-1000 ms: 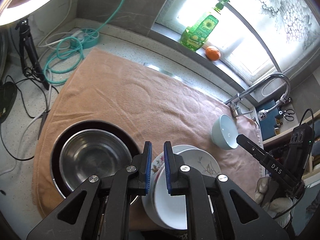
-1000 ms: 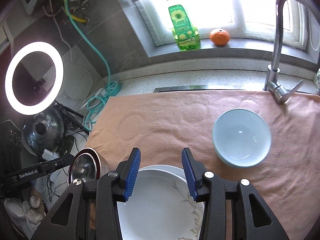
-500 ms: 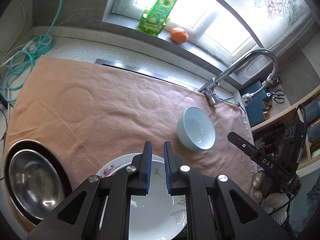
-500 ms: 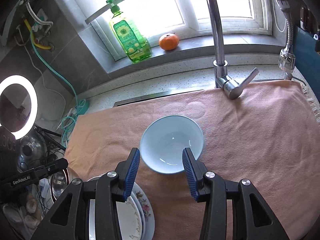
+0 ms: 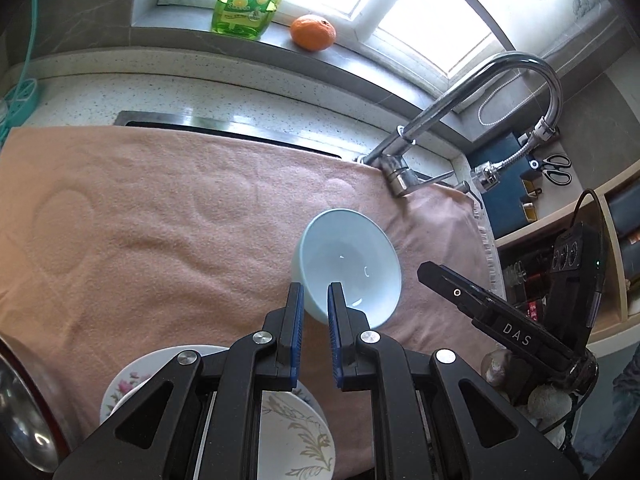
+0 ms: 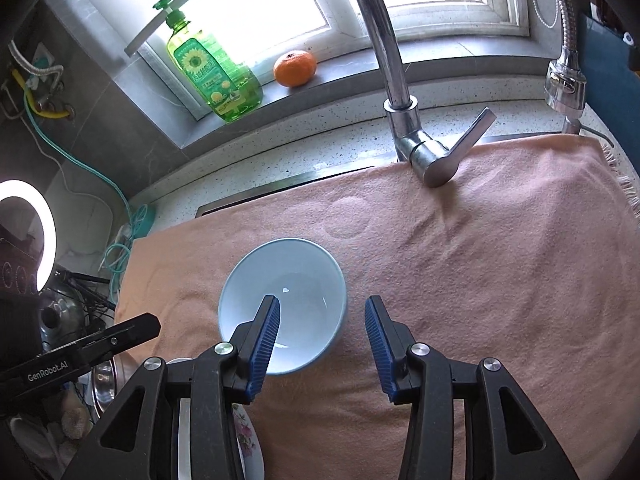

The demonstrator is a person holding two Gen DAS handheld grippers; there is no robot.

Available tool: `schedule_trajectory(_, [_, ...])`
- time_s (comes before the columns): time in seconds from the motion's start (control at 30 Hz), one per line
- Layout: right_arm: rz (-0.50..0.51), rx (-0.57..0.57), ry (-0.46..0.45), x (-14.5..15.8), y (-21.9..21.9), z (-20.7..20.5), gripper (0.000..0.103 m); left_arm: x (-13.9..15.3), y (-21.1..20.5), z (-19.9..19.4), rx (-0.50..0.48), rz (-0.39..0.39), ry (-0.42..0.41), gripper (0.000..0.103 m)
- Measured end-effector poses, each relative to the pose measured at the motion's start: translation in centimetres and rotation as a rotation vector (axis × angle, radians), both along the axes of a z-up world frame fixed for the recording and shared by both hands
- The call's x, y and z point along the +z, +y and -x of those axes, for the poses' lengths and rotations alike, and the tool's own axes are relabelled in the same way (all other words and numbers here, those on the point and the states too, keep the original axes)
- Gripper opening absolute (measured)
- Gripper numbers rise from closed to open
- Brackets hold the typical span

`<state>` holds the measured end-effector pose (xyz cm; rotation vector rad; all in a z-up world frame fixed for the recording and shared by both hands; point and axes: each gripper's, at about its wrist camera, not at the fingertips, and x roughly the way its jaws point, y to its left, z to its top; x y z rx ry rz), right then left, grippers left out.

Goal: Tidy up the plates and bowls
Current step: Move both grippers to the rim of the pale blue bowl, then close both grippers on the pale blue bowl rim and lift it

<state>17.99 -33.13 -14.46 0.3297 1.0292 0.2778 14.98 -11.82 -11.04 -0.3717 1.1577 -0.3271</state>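
Light blue bowl [image 5: 348, 264]: one. Patterned plates [image 5: 296, 428]: two, stacked. Metal bowl [image 5: 20, 412]: one, at the frame edge. Towel [image 5: 160, 240]: one. Faucet [image 6: 404, 120]: one. Soap bottle [image 6: 212, 76]: one. Orange [image 6: 295, 68]: one. Scissors [image 5: 558, 170]: one pair.

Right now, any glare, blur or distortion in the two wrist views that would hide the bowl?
Left wrist view: window blown out, faucet bowed by fisheye, bowl sharp with small glints. Right wrist view: window and ring light overexposed, bowl crisp, its near rim behind the right claw.
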Motion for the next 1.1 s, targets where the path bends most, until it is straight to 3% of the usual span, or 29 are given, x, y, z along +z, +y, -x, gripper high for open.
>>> schedule_trajectory(0.37, [-0.048, 0.019, 0.066, -2.4, -0.5, -2.4, 0.04, -1.9, -2.7, -2.8, -0.03, -0.055, 0.024, 0.01])
schedule_trajectory(1.1, [-0.053, 0.055, 0.13, -4.8, -0.1, -3.9, 0.021, -4.5, -3.8, -4.2, -0.046, -0.081, 0.074, 0.01])
